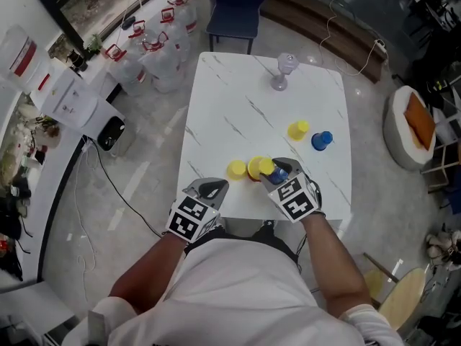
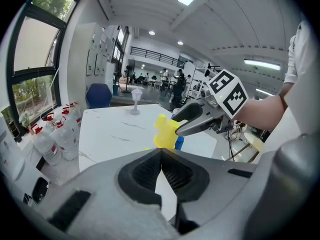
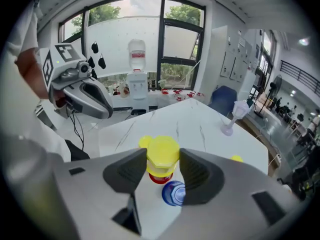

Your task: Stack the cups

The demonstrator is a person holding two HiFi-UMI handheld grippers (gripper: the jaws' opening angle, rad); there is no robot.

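My right gripper (image 3: 162, 160) is shut on a yellow cup (image 3: 162, 154), held bottom-up at the table's near edge. Directly under it a red cup (image 3: 161, 178) shows, and a blue cup (image 3: 174, 193) stands beside that. In the head view the right gripper (image 1: 271, 170) is over this cluster, with another yellow cup (image 1: 236, 169) just to its left. My left gripper (image 1: 209, 190) hovers at the table's front edge with its pads (image 2: 150, 169) touching and nothing between them. Its own view shows the held yellow cup (image 2: 164, 134) ahead. Farther right stand one more yellow cup (image 1: 297, 129) and a second blue cup (image 1: 322, 140).
A clear goblet (image 1: 283, 71) stands at the far side of the white marble table (image 1: 230, 107). A blue chair (image 1: 234, 9) is behind the table, water jugs (image 1: 155, 56) stand on the floor to the left, and a round white seat (image 1: 410, 125) is on the right.
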